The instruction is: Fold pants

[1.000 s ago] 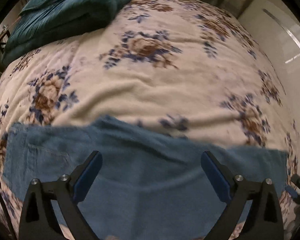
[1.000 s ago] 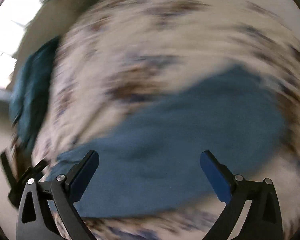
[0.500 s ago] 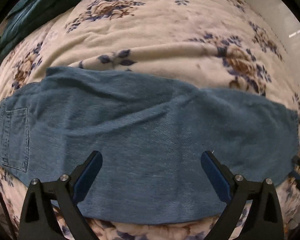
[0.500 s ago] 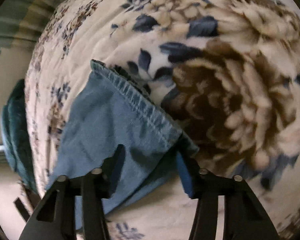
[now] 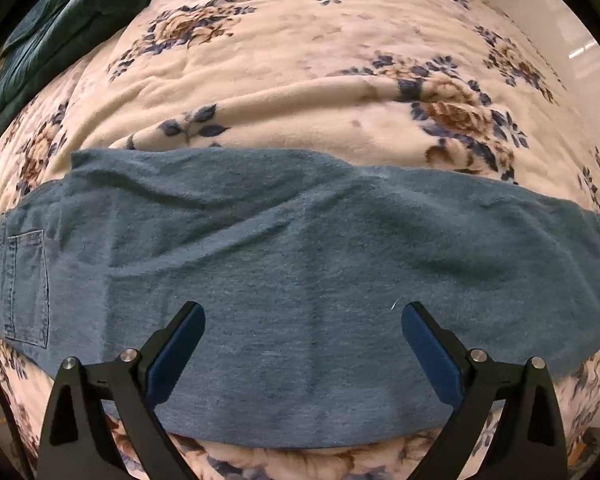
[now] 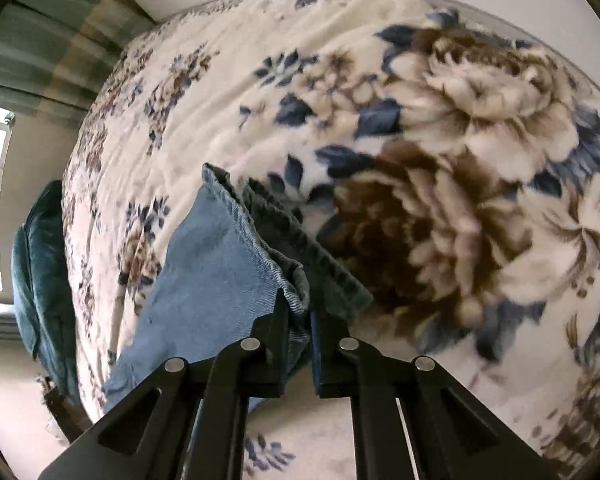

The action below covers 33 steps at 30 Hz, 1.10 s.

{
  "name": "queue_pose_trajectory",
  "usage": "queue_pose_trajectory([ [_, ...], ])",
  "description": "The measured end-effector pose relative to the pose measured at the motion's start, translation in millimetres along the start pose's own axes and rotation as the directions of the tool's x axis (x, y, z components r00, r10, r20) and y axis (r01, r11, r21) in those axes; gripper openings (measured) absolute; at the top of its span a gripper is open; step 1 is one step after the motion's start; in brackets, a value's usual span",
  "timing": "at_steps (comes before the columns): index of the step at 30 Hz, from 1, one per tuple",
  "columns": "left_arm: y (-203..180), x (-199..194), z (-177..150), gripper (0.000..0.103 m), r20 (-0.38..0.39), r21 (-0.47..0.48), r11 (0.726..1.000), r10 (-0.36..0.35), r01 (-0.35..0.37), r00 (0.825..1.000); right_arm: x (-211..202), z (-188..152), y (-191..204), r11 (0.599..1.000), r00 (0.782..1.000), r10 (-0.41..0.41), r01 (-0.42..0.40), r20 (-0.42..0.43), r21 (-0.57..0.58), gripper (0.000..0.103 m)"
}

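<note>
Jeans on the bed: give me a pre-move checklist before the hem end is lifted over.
1. Right gripper shut on the jeans hem: ok; its jaws have just been closing.
2. Both hem layers caught: cannot tell.
3. Left gripper open above the jeans' middle: ok.
4. Jeans lying flat on the floral blanket: ok, slight wrinkles.
5. Pocket end free to receive the fold: ok.
</note>
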<state>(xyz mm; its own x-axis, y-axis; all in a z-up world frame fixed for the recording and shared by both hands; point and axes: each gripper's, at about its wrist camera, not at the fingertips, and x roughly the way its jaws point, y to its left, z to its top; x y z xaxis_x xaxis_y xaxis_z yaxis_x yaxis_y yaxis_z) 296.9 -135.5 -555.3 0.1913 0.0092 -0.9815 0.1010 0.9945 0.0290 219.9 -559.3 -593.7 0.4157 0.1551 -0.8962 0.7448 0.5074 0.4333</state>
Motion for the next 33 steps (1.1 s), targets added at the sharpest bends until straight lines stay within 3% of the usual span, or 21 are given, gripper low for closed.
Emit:
queue_pose_trajectory([
  [5,2,3,1,0.101,0.018,-0.017,1.0,0.021,-0.02,1.0,43,6,-36,0.991,0.991,0.051,-0.034,-0.127,0.132,0.019],
  [6,2,3,1,0.101,0.028,-0.015,1.0,0.021,-0.021,0.999,44,6,-42,0.984,0.989,0.086,-0.066,-0.118,0.163,0.02],
  [7,2,3,1,0.101,0.033,-0.013,1.0,0.011,-0.01,0.999,42,4,-47,0.979,0.989,0.107,-0.088,-0.101,0.184,0.029],
  [8,2,4,1,0.101,0.032,-0.01,1.0,-0.001,0.002,0.999,38,1,-50,0.98,0.992,0.096,-0.079,-0.085,0.181,0.051],
  [10,2,7,1,0.101,0.022,-0.005,1.0,-0.011,0.011,1.0,39,-4,-52,0.984,0.995,0.067,-0.054,-0.072,0.168,0.076],
  [13,0,11,0,0.101,0.006,-0.001,0.999,-0.032,0.032,0.999,62,-15,-52,0.979,0.984,0.133,-0.112,-0.122,0.171,0.077],
  [17,-4,9,-3,0.101,0.004,0.016,0.999,-0.04,0.04,0.999,82,-18,-34,0.972,0.972,0.22,-0.211,-0.085,0.104,0.076],
  [20,-7,6,-3,0.101,0.01,0.036,0.998,-0.044,0.044,0.999,87,-12,-30,0.92,0.928,0.371,-0.363,-0.027,0.146,0.068],
  [23,-10,2,-3,0.101,0.017,0.052,0.998,-0.046,0.045,0.999,110,-9,-32,0.916,0.926,0.373,-0.36,-0.049,0.178,0.069],
  [26,-8,1,-2,0.101,0.012,0.044,0.998,-0.055,0.054,0.998,116,-8,-34,0.892,0.91,0.414,-0.401,-0.022,0.208,0.071],
  [27,-6,0,-1,0.101,0.013,0.041,0.998,-0.054,0.054,0.998,114,-9,-32,0.897,0.914,0.405,-0.395,-0.015,0.199,0.062],
  [28,-5,-1,-1,0.101,0.016,0.038,0.998,-0.051,0.051,0.999,109,-10,-29,0.91,0.924,0.382,-0.376,0.001,0.177,0.014],
  [29,-3,-2,-1,0.101,0.019,0.038,0.998,-0.051,0.05,0.999,103,-10,-29,0.898,0.914,0.406,-0.403,0.019,0.177,0.013],
  [33,14,-8,-1,0.101,0.036,0.019,0.999,-0.045,0.044,0.998,70,-9,-10,0.914,0.917,0.388,-0.396,0.091,0.088,0.012],
])
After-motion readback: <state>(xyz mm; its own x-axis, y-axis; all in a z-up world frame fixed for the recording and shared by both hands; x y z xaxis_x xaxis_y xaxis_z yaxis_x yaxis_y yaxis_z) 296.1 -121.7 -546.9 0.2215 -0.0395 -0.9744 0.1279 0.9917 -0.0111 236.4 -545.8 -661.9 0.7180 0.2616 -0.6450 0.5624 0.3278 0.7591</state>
